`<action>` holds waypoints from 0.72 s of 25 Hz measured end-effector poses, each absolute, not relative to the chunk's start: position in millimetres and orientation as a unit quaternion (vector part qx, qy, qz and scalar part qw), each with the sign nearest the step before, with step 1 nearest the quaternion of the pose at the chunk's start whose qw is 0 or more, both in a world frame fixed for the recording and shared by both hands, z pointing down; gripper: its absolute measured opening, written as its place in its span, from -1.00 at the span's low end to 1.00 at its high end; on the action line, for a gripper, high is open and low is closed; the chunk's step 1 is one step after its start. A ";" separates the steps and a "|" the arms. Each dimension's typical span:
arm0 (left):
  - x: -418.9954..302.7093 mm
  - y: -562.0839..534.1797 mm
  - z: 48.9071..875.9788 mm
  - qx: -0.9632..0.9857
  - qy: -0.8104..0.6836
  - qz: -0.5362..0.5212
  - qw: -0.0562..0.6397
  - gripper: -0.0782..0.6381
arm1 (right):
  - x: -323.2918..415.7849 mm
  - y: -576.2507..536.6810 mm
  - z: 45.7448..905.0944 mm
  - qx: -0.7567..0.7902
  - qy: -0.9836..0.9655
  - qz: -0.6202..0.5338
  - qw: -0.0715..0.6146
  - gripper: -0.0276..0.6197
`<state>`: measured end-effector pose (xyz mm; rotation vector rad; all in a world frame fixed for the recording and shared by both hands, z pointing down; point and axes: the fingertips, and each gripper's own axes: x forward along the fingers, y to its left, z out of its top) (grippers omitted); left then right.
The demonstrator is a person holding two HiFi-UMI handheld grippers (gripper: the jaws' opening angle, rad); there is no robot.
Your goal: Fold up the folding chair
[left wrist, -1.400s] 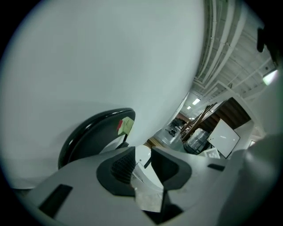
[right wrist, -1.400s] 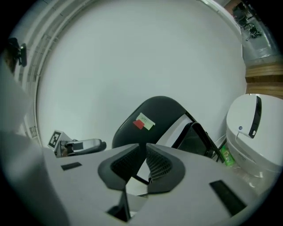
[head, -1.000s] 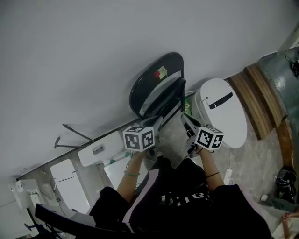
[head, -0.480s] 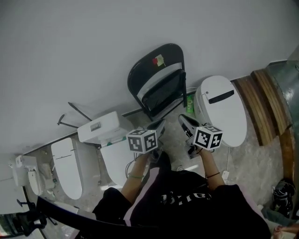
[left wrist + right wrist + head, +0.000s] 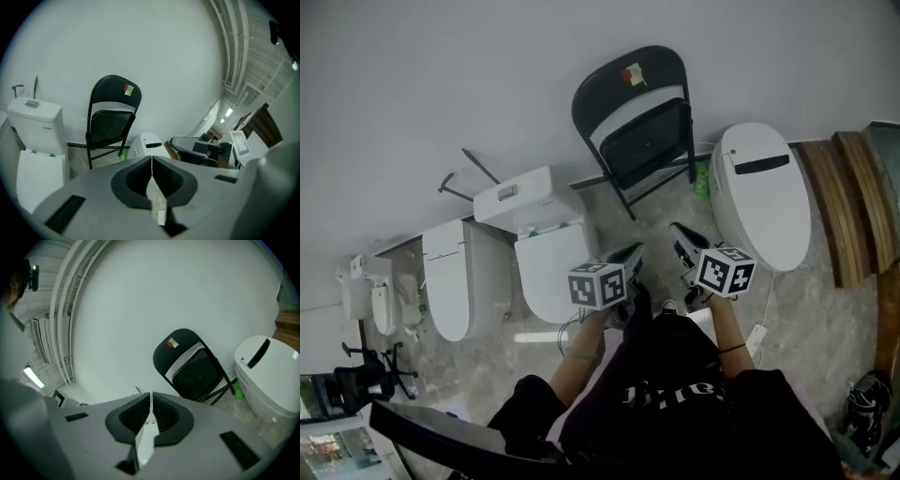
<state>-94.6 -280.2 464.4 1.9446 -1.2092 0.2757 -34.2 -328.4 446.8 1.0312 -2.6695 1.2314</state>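
Observation:
The black folding chair leans against the white wall, its seat flat against the backrest frame and a small red and green sticker on the backrest. It also shows in the left gripper view and the right gripper view. My left gripper is shut with nothing in it, well short of the chair. My right gripper is also shut and empty, likewise away from the chair. In both gripper views the jaws meet with no gap.
A white toilet with a tank stands left of the chair, with another toilet further left. A white oval toilet lid is to the right. A green bottle stands by the chair's legs. Wooden boards lie far right.
Both grippers have drawn back from the chair, which now stands further off in the head view. More toilets have come into sight on the left.

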 end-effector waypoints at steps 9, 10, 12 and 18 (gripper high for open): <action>-99.4 -231.1 467.3 0.766 -0.479 0.108 0.414 -0.76 | -39.8 -289.0 452.9 0.323 -0.854 0.408 0.004 -0.82; -101.7 -228.6 466.2 0.768 -0.479 0.108 0.410 -0.76 | -41.8 -286.9 452.6 0.324 -0.854 0.407 0.003 -0.82; -107.4 -223.1 462.8 0.774 -0.477 0.109 0.402 -0.76 | -46.9 -280.9 451.5 0.329 -0.853 0.405 0.001 -0.82; -136.2 -187.4 454.1 0.792 -0.459 0.109 0.387 -0.76 | -73.9 -244.0 446.0 0.350 -0.850 0.395 -0.005 -0.82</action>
